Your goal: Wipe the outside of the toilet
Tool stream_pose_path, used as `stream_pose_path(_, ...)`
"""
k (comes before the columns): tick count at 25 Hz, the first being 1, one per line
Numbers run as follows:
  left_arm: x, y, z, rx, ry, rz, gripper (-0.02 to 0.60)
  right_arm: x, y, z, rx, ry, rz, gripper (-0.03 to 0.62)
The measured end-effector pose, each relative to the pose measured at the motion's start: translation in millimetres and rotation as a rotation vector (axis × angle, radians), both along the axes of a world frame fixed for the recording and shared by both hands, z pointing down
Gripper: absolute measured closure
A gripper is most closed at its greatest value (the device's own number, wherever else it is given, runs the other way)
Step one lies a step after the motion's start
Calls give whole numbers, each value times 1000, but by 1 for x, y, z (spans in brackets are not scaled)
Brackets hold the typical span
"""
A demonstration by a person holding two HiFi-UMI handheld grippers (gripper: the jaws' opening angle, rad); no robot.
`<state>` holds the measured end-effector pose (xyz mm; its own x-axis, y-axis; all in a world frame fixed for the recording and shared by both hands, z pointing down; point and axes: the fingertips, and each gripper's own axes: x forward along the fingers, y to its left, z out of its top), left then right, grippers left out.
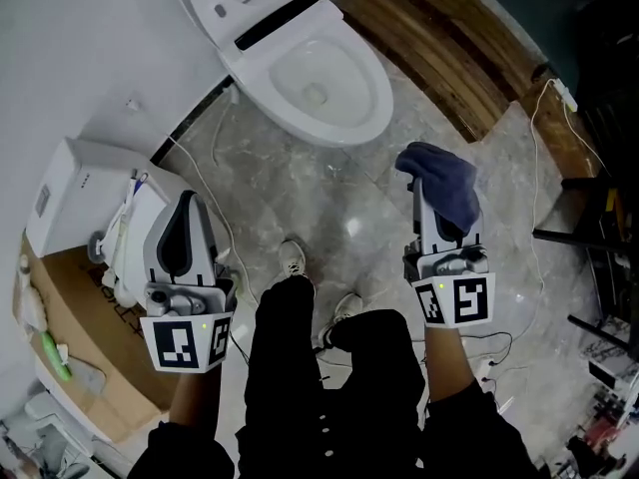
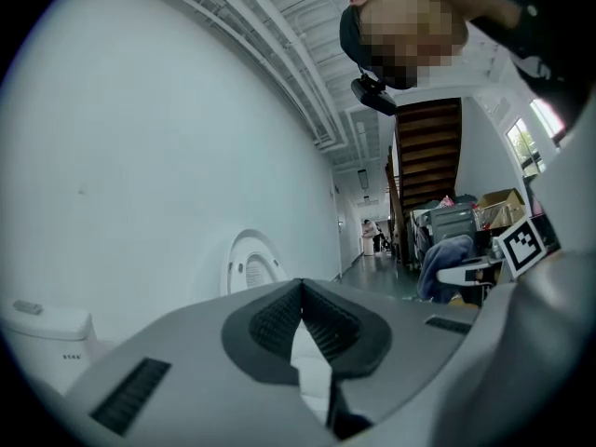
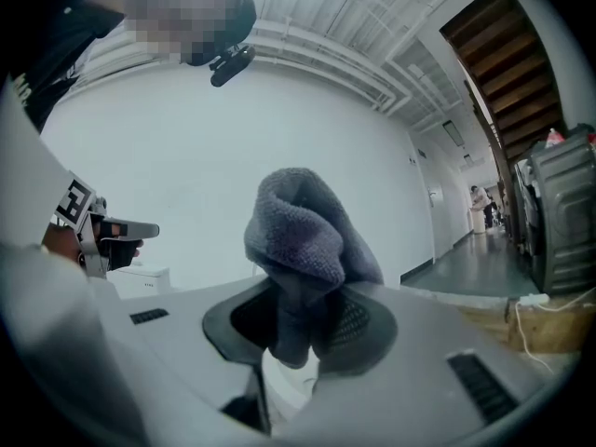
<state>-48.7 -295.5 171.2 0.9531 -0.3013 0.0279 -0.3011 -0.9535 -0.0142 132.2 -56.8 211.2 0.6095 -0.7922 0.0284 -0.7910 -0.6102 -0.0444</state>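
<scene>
The white toilet [image 1: 305, 63] stands at the top of the head view with its lid raised and its bowl showing. My right gripper [image 1: 423, 183] is below and to the right of it, shut on a blue-grey cloth [image 1: 446, 180] that bunches over the jaw tips. In the right gripper view the cloth [image 3: 300, 231] stands up from between the jaws. My left gripper [image 1: 186, 206] is held at the lower left, shut and empty, well short of the toilet. In the left gripper view its jaws [image 2: 300, 291] meet, with the toilet lid [image 2: 250, 264] beyond them.
A white box [image 1: 85, 183] and an open cardboard box [image 1: 70, 337] with bottles stand at the left wall. A wooden platform [image 1: 449, 53] runs beside the toilet at the upper right. White cables [image 1: 544, 218] lie on the marble floor. My shoes [image 1: 292, 259] are below the bowl.
</scene>
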Motion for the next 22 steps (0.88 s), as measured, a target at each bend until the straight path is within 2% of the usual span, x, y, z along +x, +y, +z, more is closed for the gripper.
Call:
stream_pose_path(8,34,-7,55,9,9,40,571,11,-20,63,1,-7,8,499)
stream_pose_path(14,42,-5,103,26,34,55,571,9,-29,119,16,-3,-3,499)
stream_pose_path(18,40,-3,153,0,10,64,571,3,-32,166,12,0,-9,499)
stream_pose_path(22,43,3,190,33,21,95,571,-2,-30,212,2,4,-10,499)
